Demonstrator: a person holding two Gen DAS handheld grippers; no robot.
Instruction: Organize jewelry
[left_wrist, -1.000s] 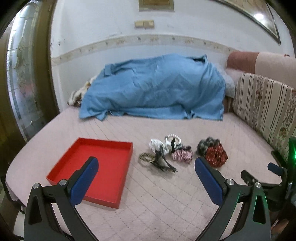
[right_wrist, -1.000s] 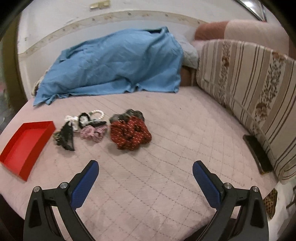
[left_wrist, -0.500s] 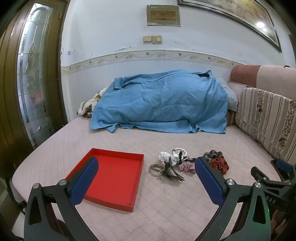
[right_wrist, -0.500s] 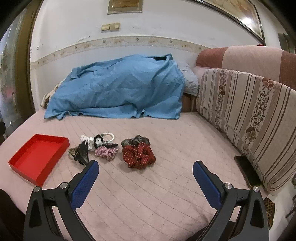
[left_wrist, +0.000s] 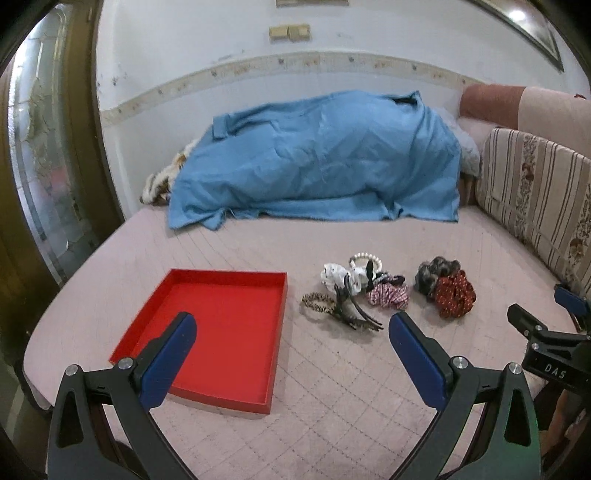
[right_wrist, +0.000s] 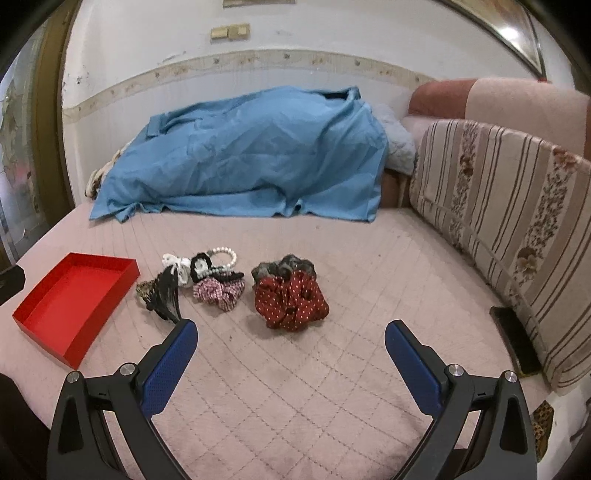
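An empty red tray (left_wrist: 221, 295) (right_wrist: 44, 314) lies on the pink quilted bed. To its right sits a cluster of hair accessories: a leopard band (left_wrist: 317, 302), a dark claw clip (left_wrist: 351, 314) (right_wrist: 166, 295), a white scrunchie (left_wrist: 338, 275), a pearl bracelet (left_wrist: 365, 258) (right_wrist: 225, 254), a pink checked scrunchie (left_wrist: 388, 295) (right_wrist: 218, 291), a grey scrunchie (right_wrist: 284, 267) and a red dotted scrunchie (left_wrist: 454, 297) (right_wrist: 291, 299). My left gripper (left_wrist: 291, 339) hovers open above the tray's right edge. My right gripper (right_wrist: 291, 343) hovers open just short of the red dotted scrunchie. Neither holds anything.
A blue blanket (left_wrist: 317, 162) is heaped at the back of the bed against the wall. A striped cushion (right_wrist: 509, 206) lines the right side, with a dark phone (right_wrist: 513, 332) lying at its foot. A door with glass (left_wrist: 40, 166) stands at left.
Both views tilted up half a second ago and have now tipped back down toward the bed. Both grippers stay open and the accessories have not moved.
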